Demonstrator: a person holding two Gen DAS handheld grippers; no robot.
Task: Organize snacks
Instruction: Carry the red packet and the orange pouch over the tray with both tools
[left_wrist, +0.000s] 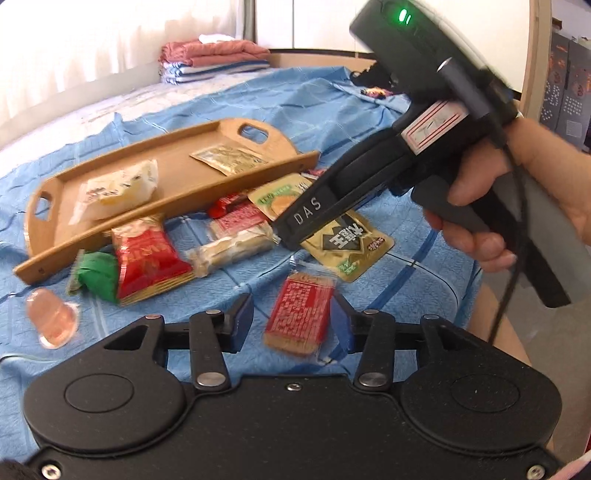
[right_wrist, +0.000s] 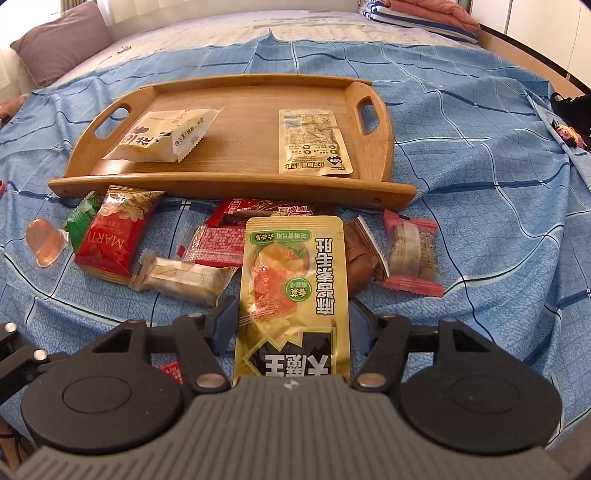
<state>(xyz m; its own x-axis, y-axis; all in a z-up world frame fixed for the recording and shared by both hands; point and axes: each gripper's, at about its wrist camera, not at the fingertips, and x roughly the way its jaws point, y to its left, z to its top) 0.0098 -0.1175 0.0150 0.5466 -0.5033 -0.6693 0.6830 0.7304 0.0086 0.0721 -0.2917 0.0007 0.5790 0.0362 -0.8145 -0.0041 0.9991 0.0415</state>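
A wooden tray (right_wrist: 258, 184) lies on the blue bedspread and holds a pale yellow packet (right_wrist: 166, 136) and a gold sachet (right_wrist: 314, 140). Several loose snacks lie in front of it. My right gripper (right_wrist: 291, 325) is open, its blue pads either side of a gold pouch (right_wrist: 291, 280) that lies flat on the cloth. In the left wrist view the right gripper (left_wrist: 280, 236) hovers over that pouch (left_wrist: 351, 243). My left gripper (left_wrist: 295, 325) is open around a small red-labelled wafer packet (left_wrist: 299, 314) lying on the cloth.
Loose snacks: a red packet (right_wrist: 110, 236), a green wrapper (right_wrist: 83, 218), a jelly cup (right_wrist: 44, 242), a beige bar (right_wrist: 184, 278), a brown wrapped cake (right_wrist: 364, 258), a pink-edged packet (right_wrist: 412, 251). Folded blankets (left_wrist: 214, 59) lie behind, a pillow (right_wrist: 59, 40) at far left.
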